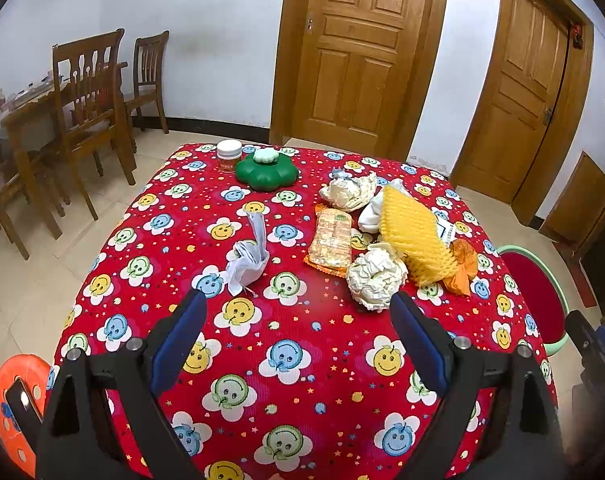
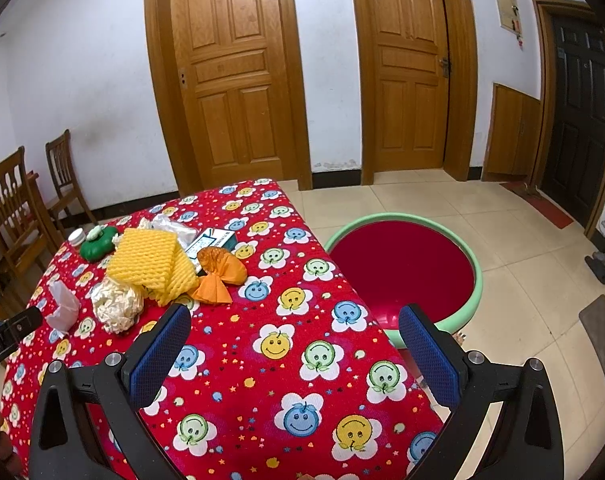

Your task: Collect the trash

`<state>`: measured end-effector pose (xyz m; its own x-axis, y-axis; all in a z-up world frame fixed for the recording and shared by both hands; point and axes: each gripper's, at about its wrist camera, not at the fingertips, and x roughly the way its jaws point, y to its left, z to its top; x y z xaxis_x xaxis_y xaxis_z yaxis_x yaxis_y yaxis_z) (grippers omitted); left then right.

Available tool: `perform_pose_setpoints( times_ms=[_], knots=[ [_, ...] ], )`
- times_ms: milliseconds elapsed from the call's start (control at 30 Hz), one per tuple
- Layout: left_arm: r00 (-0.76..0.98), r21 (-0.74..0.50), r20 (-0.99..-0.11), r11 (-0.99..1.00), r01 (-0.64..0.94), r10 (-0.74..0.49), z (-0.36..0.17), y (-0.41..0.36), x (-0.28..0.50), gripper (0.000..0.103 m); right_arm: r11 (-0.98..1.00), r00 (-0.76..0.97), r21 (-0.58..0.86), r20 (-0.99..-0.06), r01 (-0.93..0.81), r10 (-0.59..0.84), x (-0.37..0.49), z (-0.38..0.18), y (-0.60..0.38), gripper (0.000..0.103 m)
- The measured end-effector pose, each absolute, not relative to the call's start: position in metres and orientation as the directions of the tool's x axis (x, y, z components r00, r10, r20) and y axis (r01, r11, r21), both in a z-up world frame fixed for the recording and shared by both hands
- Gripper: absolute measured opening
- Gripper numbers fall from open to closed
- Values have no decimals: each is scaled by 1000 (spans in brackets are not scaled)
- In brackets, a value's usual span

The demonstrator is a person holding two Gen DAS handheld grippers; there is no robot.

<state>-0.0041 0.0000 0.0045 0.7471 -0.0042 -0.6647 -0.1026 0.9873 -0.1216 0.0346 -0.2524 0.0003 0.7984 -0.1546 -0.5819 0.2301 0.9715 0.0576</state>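
Observation:
Trash lies on the red smiley tablecloth (image 1: pixel 286 320): a twisted white tissue (image 1: pixel 248 256), an orange snack packet (image 1: pixel 331 242), two crumpled paper balls (image 1: pixel 374 276) (image 1: pixel 348 190), a yellow foam net (image 1: pixel 416 240) and an orange wrapper (image 1: pixel 460 266). My left gripper (image 1: pixel 298 332) is open and empty, above the cloth, short of the tissue and the near paper ball. My right gripper (image 2: pixel 294 344) is open and empty over the table's right edge. The foam net (image 2: pixel 152 264), orange wrapper (image 2: pixel 220 272) and paper ball (image 2: pixel 116 306) lie ahead to its left.
A red basin with a green rim (image 2: pixel 406 272) stands on the floor right of the table. A green flower-shaped box (image 1: pixel 266 170) and a white-lidded jar (image 1: pixel 229 155) sit at the table's far side. Wooden chairs (image 1: pixel 90 120) stand to the left. An orange stool (image 1: pixel 16 396) is near left.

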Motion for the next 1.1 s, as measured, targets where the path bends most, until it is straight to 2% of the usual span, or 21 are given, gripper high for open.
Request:
perform_pose_setpoints(
  times_ms=[1100],
  knots=[
    [748, -121, -664, 987, -103, -4, 4, 0, -5, 92, 974, 808, 62, -571, 216, -143, 33, 8, -249, 103]
  ],
)
